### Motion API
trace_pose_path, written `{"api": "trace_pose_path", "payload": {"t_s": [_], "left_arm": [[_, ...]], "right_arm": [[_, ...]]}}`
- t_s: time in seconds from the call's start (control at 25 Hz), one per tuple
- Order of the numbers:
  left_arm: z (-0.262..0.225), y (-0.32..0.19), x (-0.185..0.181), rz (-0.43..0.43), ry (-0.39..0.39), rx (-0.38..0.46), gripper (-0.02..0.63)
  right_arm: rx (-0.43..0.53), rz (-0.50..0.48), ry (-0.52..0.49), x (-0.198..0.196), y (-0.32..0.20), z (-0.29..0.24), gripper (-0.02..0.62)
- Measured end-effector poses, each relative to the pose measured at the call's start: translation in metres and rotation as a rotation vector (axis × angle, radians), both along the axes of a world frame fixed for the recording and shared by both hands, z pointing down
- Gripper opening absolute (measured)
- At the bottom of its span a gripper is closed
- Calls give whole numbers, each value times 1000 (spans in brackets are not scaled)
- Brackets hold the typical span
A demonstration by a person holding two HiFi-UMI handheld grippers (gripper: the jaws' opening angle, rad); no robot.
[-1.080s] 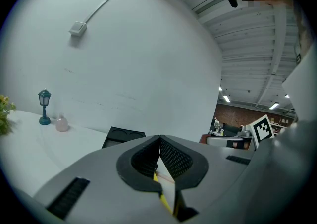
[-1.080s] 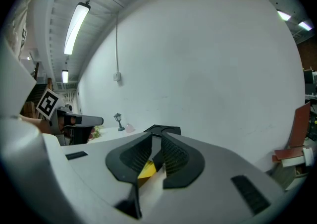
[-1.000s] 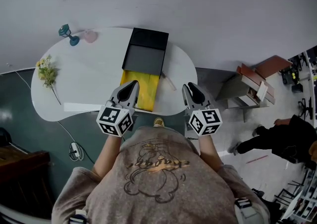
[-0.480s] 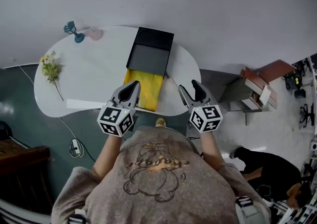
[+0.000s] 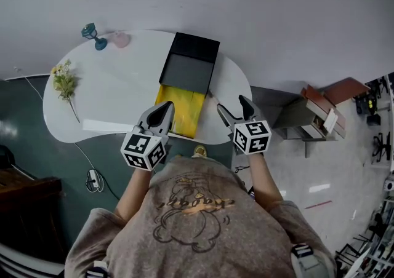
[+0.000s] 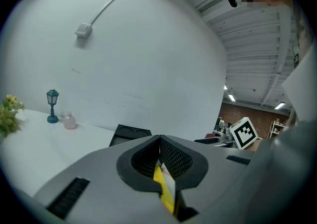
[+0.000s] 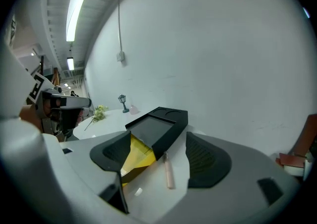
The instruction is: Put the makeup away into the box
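A black box point(image 5: 188, 63) lies open on the white table point(image 5: 117, 95), its yellow tray point(image 5: 178, 108) pulled out toward me. A slim pink makeup stick point(image 5: 213, 99) rests on the table just right of the box. The right gripper view shows the makeup stick point(image 7: 169, 171) lying beside the black box point(image 7: 157, 125) and yellow tray point(image 7: 134, 157). My right gripper point(image 5: 232, 106) point(image 7: 159, 156) hovers near the stick; its jaws have just been opening and stand wide, touching nothing. My left gripper point(image 5: 165, 107) point(image 6: 160, 141) is shut over the tray's near left corner.
A teal lamp point(image 5: 93, 32), a pink bottle point(image 5: 121, 39) and a flower sprig point(image 5: 62, 80) sit at the table's far left. A white strip point(image 5: 108, 127) lies along the near edge. A low shelf with books point(image 5: 314, 111) stands on the floor to the right.
The right gripper's jaws have spread from nearly closed to wide, and it has drifted left toward the box. The left gripper has stayed put. A person on the floor at right left the view.
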State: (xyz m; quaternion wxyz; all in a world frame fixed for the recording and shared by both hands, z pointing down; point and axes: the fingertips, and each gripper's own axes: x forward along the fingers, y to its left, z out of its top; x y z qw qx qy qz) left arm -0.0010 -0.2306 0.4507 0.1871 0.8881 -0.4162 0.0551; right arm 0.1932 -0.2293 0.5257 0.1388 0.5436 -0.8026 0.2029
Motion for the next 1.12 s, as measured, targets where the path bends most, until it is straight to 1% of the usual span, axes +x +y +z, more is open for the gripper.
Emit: {"api": "trace_pose_path", "payload": {"t_s": [0.12,0.28,0.48,0.76,0.88,1.12], "left_arm": [[2,0,-3,-13,-2,-5,21],[3,-1,-8,-31,-2,-10,21],[5,-2,-16,-54,-4,-14,21],[9,0,-30,-99,-7,-30,21],[12,1,-37,-118,-10,-41,21],[15,3,-46,-156,-18,-51,21]], "right_arm": [[-35,1,23,0,-11,14,332],[-97,-10,68,0,-21,48,313],[-177,-46,107,-5,-25,93,305],[-258,-85,153,-12,-31,138,288],[-284,-96,174,-13,-33,152,281],[-306,-114,198,-14,-37,164,240]]}}
